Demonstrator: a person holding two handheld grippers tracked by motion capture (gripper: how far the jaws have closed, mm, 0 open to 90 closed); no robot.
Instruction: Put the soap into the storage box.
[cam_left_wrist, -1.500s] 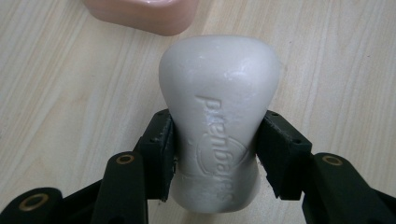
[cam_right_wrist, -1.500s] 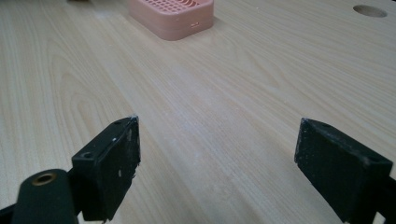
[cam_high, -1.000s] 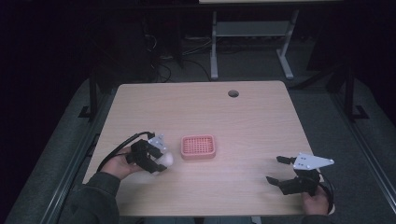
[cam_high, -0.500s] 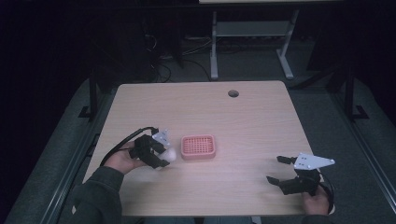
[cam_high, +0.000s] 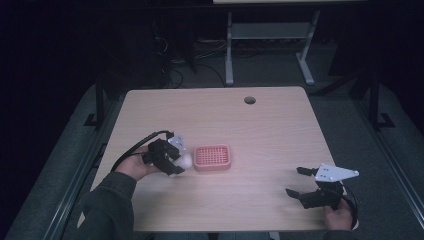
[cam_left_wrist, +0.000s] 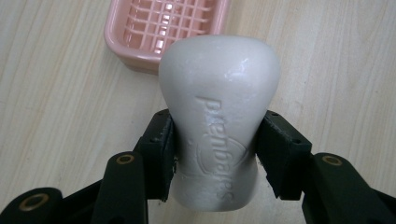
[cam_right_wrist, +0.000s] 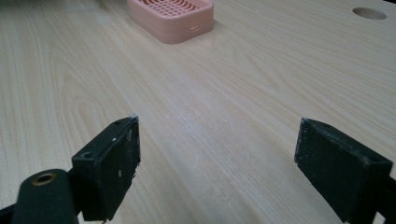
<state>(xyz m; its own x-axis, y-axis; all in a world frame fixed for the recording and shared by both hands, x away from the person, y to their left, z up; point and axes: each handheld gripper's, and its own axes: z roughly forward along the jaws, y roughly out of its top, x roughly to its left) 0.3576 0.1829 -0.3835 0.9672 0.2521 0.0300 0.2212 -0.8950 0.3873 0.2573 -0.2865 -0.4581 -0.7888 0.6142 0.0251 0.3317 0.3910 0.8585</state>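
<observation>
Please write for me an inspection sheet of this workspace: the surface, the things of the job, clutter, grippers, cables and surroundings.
Surface: light wooden table, bare, with a round cable hole near the far edge.
Job's things: white waisted bar of soap with embossed lettering, held above the table; pink plastic soap dish with grid bottom, empty, just right of the soap.
Clutter: nothing seen.
Grippers: left gripper shut on the soap, fingers pressing its narrow waist; right gripper open, nothing between its fingers, near the table's right front corner.
Cables: black cable loops from the left gripper; more cables lie on the floor behind the table.
Surroundings: dark room, grey floor, white metal frame behind.
</observation>
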